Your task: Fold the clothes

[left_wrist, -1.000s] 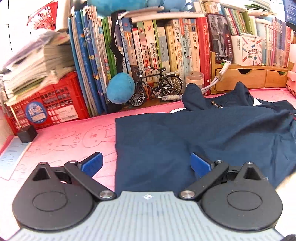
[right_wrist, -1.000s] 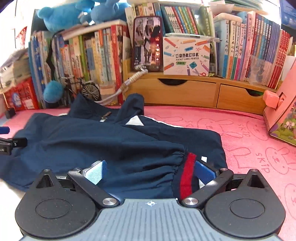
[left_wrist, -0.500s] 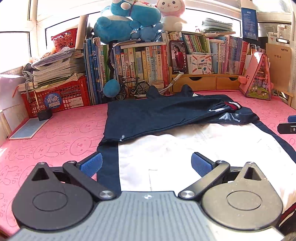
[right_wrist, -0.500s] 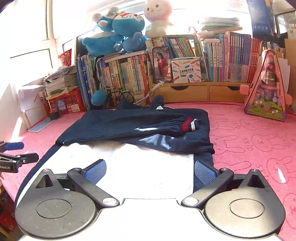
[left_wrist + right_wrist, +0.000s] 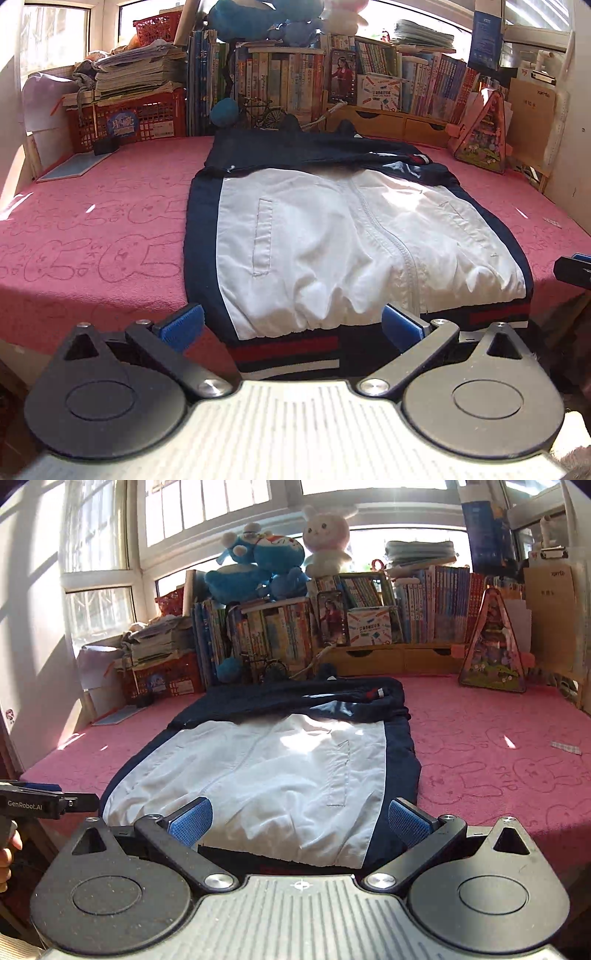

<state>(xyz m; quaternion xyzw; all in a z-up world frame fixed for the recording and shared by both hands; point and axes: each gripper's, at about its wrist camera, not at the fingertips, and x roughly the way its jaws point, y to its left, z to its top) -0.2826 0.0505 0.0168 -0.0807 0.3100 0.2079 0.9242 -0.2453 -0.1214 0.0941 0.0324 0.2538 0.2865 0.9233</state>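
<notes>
Here, navy-and-white zip jacket (image 5: 332, 236) flat on pink desk (image 5: 92, 229), sleeves folded across, left hand-held gripper (image 5: 291, 325) and right hand-held gripper (image 5: 301, 819) both spread apart, empty, near hem.

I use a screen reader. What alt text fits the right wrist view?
Open right gripper hovers at the near hem of a white-and-navy jacket lying on a pink mat, its sleeves folded across the top. Bookshelves and plush toys stand behind.
</notes>
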